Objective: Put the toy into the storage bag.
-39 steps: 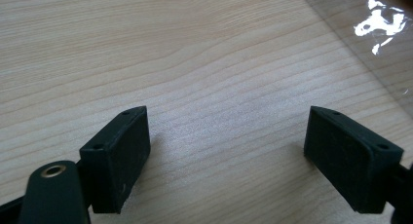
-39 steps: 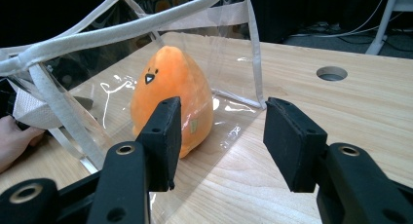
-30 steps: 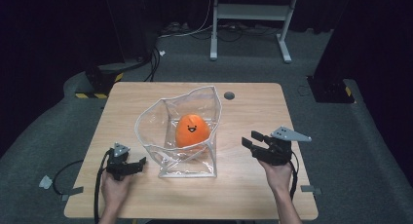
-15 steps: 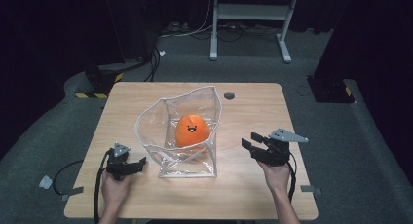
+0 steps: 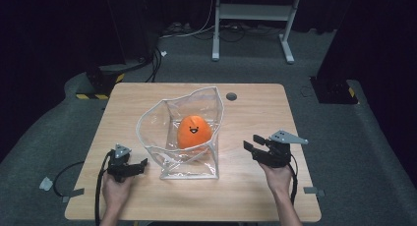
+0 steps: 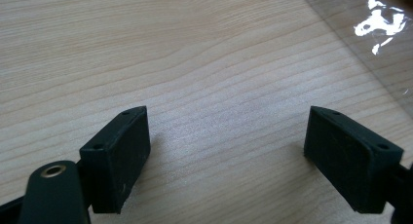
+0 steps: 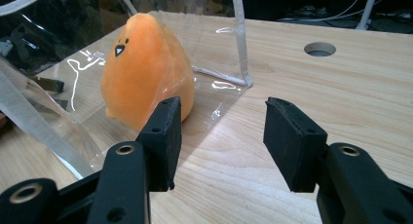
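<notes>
Orange plush, egg-shaped with a small smiling face, the toy [image 5: 193, 131] sits inside the clear plastic bag [image 5: 167, 162], which stands open-mouthed near the middle of the bench [image 5: 255, 196]. We take the bag as our landmark. Against the two earlier high views, almost nothing has shifted: the toy rests on the same spot inside the bag, the bag's walls keep the same crumpled lean, and both hands stay where they were.

The right tongs [image 5: 255, 148] hover just to the right of the bag, spread with nothing between them; their own view looks through the bag's wall at the toy [image 7: 146, 83]. The left tongs [image 5: 139, 164] rest low at the bag's front left corner, likewise spread and empty, with bare wood between the pads [image 6: 122, 160] and the bag's edge [image 6: 380, 48] nearby.

We judge this a pause: the toy seems already bagged, and closing or lifting the bag is not yet begun.
</notes>
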A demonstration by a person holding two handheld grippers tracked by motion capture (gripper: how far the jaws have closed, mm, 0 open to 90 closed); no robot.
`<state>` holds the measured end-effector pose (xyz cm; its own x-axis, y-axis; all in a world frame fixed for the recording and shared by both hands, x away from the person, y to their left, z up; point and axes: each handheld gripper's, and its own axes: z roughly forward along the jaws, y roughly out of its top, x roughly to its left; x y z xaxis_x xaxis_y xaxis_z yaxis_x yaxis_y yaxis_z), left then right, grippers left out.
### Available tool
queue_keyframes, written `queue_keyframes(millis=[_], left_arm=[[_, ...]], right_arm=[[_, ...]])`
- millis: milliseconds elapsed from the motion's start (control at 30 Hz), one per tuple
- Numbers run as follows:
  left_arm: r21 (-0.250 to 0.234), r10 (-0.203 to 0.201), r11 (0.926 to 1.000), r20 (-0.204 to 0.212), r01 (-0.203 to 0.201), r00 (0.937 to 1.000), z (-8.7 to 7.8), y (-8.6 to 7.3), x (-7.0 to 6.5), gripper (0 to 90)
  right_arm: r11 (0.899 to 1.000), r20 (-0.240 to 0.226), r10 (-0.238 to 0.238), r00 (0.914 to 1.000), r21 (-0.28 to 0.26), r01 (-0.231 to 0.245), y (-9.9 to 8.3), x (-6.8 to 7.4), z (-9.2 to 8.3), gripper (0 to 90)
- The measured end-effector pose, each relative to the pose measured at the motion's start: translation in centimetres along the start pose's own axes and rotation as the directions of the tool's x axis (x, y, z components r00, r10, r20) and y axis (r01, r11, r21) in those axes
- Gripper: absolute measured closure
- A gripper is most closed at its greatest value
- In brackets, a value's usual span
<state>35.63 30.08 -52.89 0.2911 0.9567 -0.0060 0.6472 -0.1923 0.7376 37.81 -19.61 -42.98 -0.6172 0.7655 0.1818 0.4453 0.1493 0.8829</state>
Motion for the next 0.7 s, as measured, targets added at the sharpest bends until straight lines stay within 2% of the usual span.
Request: queue_keyframes(millis=[700], left_arm=[[0.000,0.000,1.0000,0.000,0.000,1.0000,0.0,0.0,0.0,17.1]], right_arm=[[0.999,0.037,-0.015,0.9992,0.048,0.013,-0.8,-0.3,1.3,48.3]])
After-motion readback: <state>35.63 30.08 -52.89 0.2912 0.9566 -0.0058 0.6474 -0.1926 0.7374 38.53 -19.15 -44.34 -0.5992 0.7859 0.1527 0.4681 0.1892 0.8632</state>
